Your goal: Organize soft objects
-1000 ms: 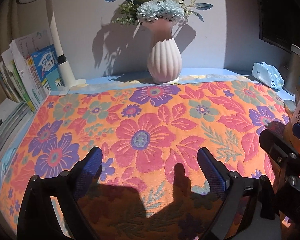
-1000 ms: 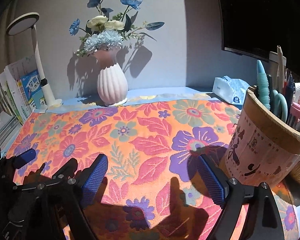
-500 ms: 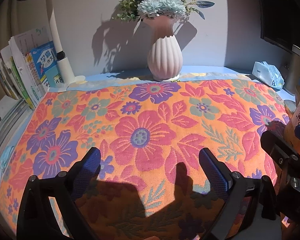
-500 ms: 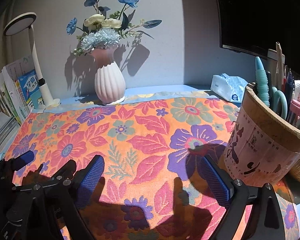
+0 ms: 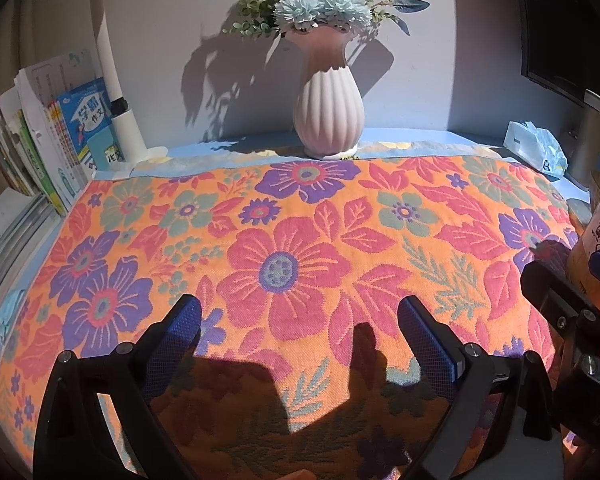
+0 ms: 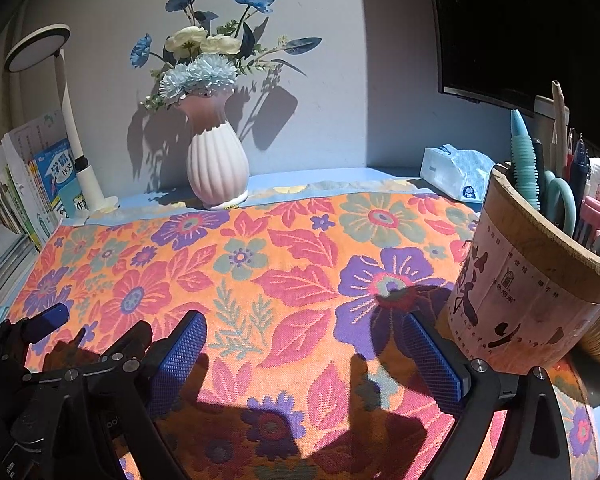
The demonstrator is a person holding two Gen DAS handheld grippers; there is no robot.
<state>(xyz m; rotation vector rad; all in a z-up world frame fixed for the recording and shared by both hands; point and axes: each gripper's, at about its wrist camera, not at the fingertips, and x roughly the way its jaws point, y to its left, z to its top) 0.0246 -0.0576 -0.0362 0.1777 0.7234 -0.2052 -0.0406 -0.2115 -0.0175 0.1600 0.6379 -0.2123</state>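
Holding both my left gripper (image 5: 300, 320) and right gripper (image 6: 302, 338) wide apart and empty above the flat towel (image 5: 300, 240) on the tabletop, I risk knocking the pen holder (image 6: 532, 300) beside my right fingers.

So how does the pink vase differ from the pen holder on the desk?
The pink vase is ribbed and narrow-necked; the pen holder is a straight, printed wooden cylinder. The vase holds flowers; the pen holder holds pens and scissors. The vase stands by the wall, the pen holder at the floral towel's right edge. Both stand upright.

Gaping tongs (image 6: 300, 350) over floral towel (image 6: 292, 264)
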